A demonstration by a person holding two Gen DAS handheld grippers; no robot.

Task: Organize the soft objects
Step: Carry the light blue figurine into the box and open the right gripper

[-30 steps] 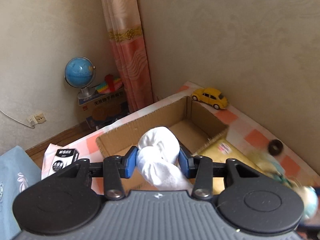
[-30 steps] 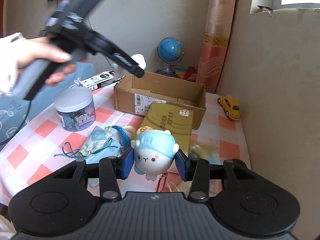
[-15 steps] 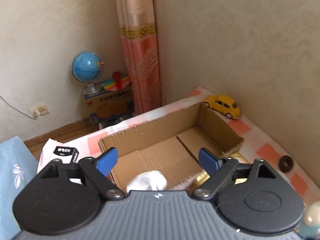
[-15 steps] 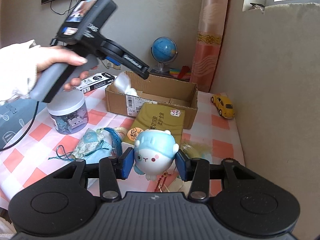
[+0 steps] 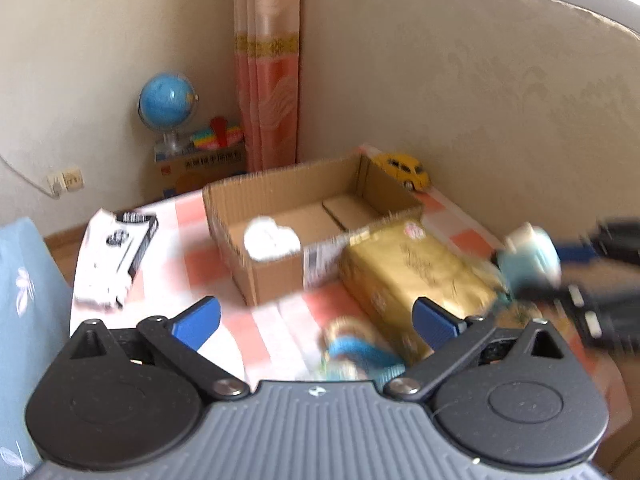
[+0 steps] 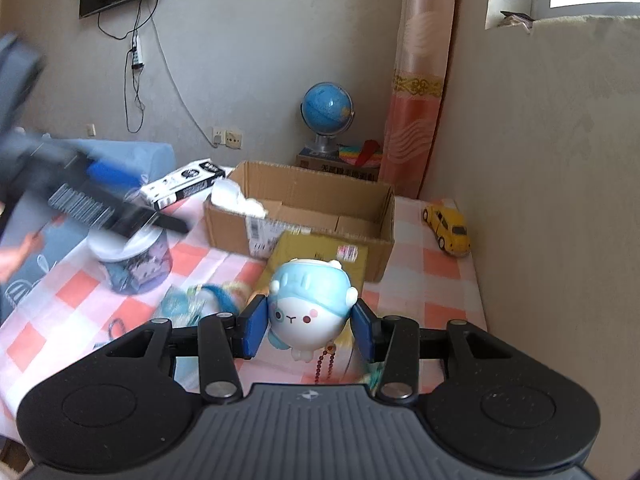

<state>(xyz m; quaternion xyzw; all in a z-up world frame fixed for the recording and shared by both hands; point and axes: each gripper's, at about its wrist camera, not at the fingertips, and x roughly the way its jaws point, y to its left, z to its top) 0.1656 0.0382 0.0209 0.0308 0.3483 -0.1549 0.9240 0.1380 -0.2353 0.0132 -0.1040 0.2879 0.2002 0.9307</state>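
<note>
Left wrist view: left gripper (image 5: 316,318), blue pads spread wide with nothing between them, its jaws having just been opening. White soft cloth bundle (image 5: 271,239) lies inside the open brown cardboard box (image 5: 280,276) on the pink-and-white checked tablecloth (image 5: 264,320). Gold rectangular packet (image 5: 416,276) touches the box's front; its print is too blurred to read. Black-and-white carton (image 5: 116,256), lettering illegible.

Right wrist view: right gripper (image 6: 310,326), pads pressed narrow on a round blue-and-white plush figure (image 6: 308,304), held above the cloth. Yellow toy car (image 6: 448,230) near the wall. Blue globe (image 6: 327,108) behind the box.
</note>
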